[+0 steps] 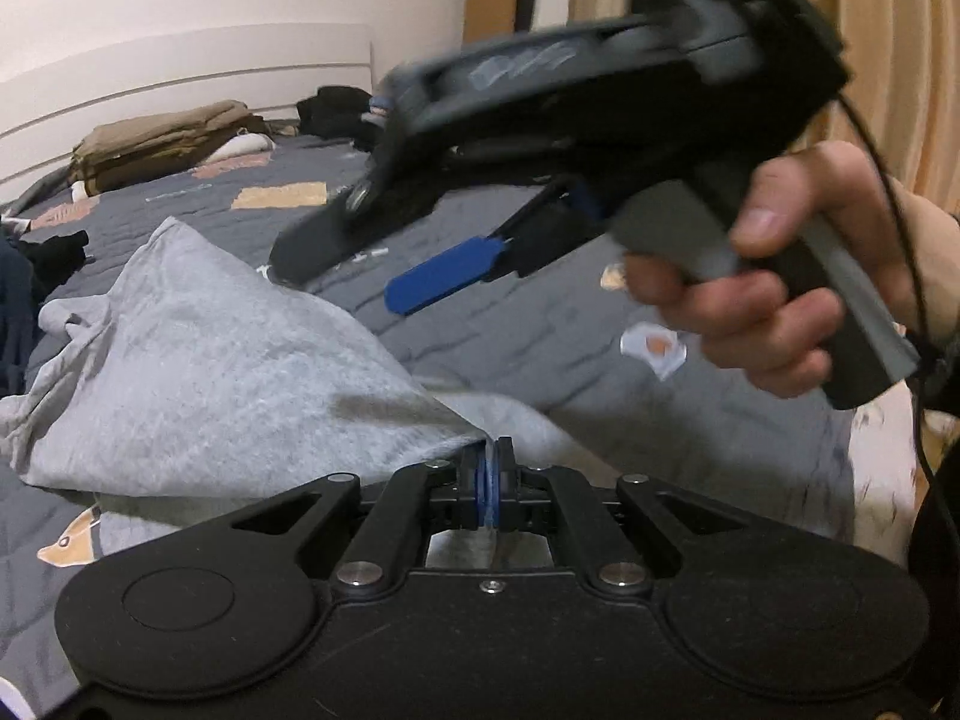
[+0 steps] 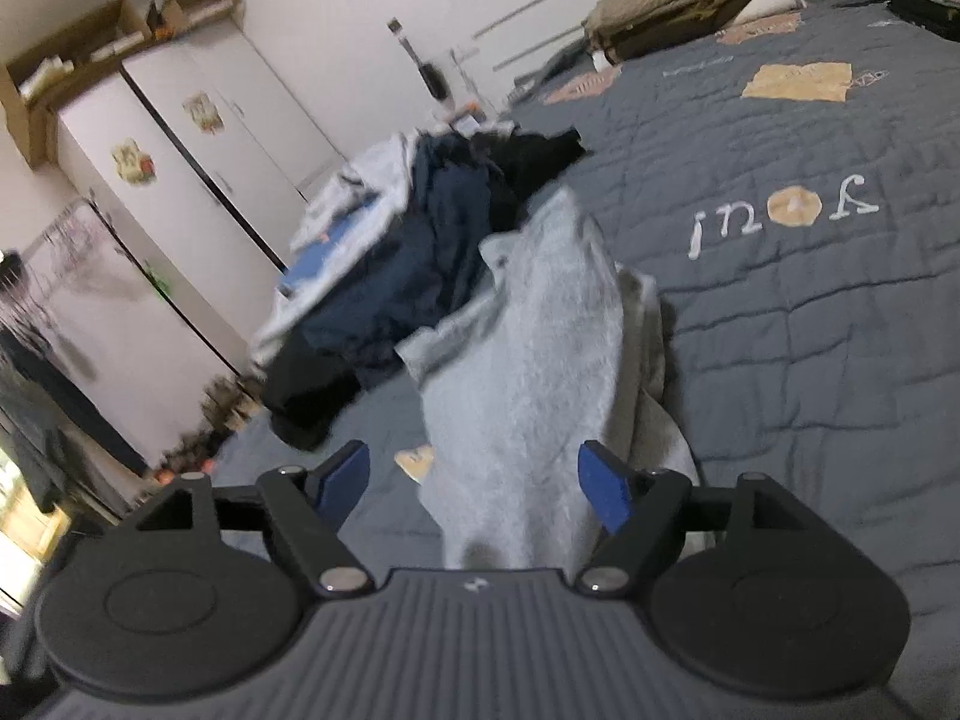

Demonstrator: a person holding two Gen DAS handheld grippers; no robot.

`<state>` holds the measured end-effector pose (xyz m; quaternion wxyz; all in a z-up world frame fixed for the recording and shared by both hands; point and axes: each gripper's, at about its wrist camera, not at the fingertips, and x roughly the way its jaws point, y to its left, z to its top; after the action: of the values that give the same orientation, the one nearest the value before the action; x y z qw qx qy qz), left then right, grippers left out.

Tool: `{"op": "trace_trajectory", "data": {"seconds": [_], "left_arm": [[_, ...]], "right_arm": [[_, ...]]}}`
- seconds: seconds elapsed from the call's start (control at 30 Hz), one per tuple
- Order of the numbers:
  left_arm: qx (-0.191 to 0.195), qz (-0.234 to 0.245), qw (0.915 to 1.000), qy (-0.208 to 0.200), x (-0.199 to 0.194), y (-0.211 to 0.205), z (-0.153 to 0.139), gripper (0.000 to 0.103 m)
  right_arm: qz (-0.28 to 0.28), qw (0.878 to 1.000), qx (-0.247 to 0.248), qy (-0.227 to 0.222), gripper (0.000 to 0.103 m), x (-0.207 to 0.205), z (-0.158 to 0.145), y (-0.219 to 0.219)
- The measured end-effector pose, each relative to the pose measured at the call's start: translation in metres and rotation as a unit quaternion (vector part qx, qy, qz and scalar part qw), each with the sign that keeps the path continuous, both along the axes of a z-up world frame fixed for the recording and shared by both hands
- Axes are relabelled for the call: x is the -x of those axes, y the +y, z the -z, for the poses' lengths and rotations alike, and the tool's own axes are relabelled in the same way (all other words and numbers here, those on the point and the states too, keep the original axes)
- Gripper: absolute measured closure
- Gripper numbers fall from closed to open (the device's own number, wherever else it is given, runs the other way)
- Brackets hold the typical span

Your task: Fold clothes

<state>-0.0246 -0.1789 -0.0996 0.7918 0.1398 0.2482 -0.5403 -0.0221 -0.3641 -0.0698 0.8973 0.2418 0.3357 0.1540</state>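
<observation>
1. Grey garment (image 1: 198, 360) lies partly bunched on the dark quilted bedspread (image 1: 480, 324), one edge lifted off it. Left gripper (image 1: 492, 480) is clamped tight on that edge; cloth is visibly pinched between the blue pads. The fabric runs up from the pinch into a tented ridge.
2. Right gripper (image 2: 474, 480) has its jaws spread wide. In the right wrist view the grey cloth passes between the blue fingers (image 2: 603, 489), but I see no pad pressing on it, so I count nothing as held on that side. In the left wrist view my hand (image 1: 774, 294) holds that gripper above the bedspread.
3. Judgement: step in hand is getting a second hold so the piece can be spread flat before folding.
4. To do it well: close the right jaws on a single layer of hem, not a bunched wad; take it well apart from the left pinch, so the edge pulls straight between both.
5. Keep the left hold firm while the right one closes.
6. Risk: pile of dark clothes (image 2: 432, 228) sits just beside the garment; lift clear of it to avoid dragging a sleeve along.
</observation>
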Motion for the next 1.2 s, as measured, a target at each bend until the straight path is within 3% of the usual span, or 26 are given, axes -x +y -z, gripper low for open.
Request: {"op": "trace_trajectory", "data": {"seconds": [0.03, 0.13, 0.2, 0.23, 0.33, 0.37, 0.4, 0.5, 0.7, 0.77, 0.83, 0.9, 0.97, 1.07, 1.13, 1.17, 1.2], "left_arm": [[-0.003, 0.004, 1.0000, 0.002, -0.001, 0.004, 0.000, 0.100], [-0.011, 0.016, 0.9996, 0.020, -0.006, 0.016, -0.004, 0.086], [-0.013, 0.020, 0.9994, 0.027, -0.008, 0.024, -0.005, 0.058], [-0.013, 0.018, 0.9995, 0.021, -0.010, 0.029, -0.006, 0.053], [-0.005, -0.001, 0.9998, 0.021, -0.016, 0.043, -0.010, 0.050], [-0.002, -0.008, 0.9997, 0.021, -0.018, 0.047, -0.011, 0.050], [0.006, -0.018, 0.9994, 0.028, -0.022, 0.054, -0.013, 0.050], [0.025, -0.049, 0.9978, 0.036, -0.034, 0.068, -0.018, 0.050], [0.055, -0.101, 0.9922, 0.048, -0.052, 0.085, -0.030, 0.050], [0.058, -0.114, 0.9905, 0.051, -0.058, 0.083, -0.031, 0.050], [0.053, -0.121, 0.9898, 0.053, -0.062, 0.079, -0.030, 0.048], [0.049, -0.127, 0.9893, 0.054, -0.064, 0.077, -0.029, 0.046], [0.046, -0.129, 0.9891, 0.056, -0.065, 0.072, -0.026, 0.046], [0.045, -0.132, 0.9887, 0.055, -0.065, 0.066, -0.025, 0.040], [0.049, -0.133, 0.9884, 0.053, -0.064, 0.063, -0.023, 0.040], [0.051, -0.135, 0.9880, 0.055, -0.065, 0.062, -0.024, 0.040], [0.053, -0.137, 0.9875, 0.058, -0.065, 0.060, -0.024, 0.039]], "right_arm": [[0.004, 1.000, 0.009, 0.010, 0.027, -0.003, 0.006, 0.003], [0.025, 0.998, 0.027, 0.042, 0.027, -0.012, 0.025, 0.006], [0.037, 0.998, 0.014, 0.055, 0.031, -0.014, 0.035, 0.004], [0.041, 0.997, 0.001, 0.059, 0.033, -0.015, 0.040, 0.003], [0.041, 0.997, -0.028, 0.064, 0.068, -0.016, 0.045, 0.004], [0.041, 0.996, -0.035, 0.064, 0.085, -0.016, 0.045, 0.005], [0.044, 0.997, -0.036, 0.061, 0.091, -0.015, 0.043, 0.007], [0.063, 0.997, -0.033, 0.037, 0.096, -0.006, 0.024, -0.001], [0.157, 0.987, -0.015, -0.013, 0.097, 0.028, -0.023, -0.060], [0.201, 0.978, 0.046, -0.011, 0.097, 0.041, -0.029, -0.080], [0.230, 0.967, 0.112, 0.010, 0.096, 0.046, -0.024, -0.095], [0.240, 0.955, 0.163, 0.063, 0.093, 0.046, -0.010, -0.111], [0.254, 0.945, 0.187, 0.087, 0.093, 0.049, -0.002, -0.123], [0.238, 0.959, 0.147, 0.046, 0.091, 0.059, -0.017, -0.126], [0.200, 0.972, 0.126, 0.001, 0.075, 0.062, -0.030, -0.115], [0.178, 0.976, 0.124, -0.020, 0.055, 0.061, -0.035, -0.105], [0.158, 0.978, 0.131, -0.037, 0.043, 0.058, -0.037, -0.094]]}}
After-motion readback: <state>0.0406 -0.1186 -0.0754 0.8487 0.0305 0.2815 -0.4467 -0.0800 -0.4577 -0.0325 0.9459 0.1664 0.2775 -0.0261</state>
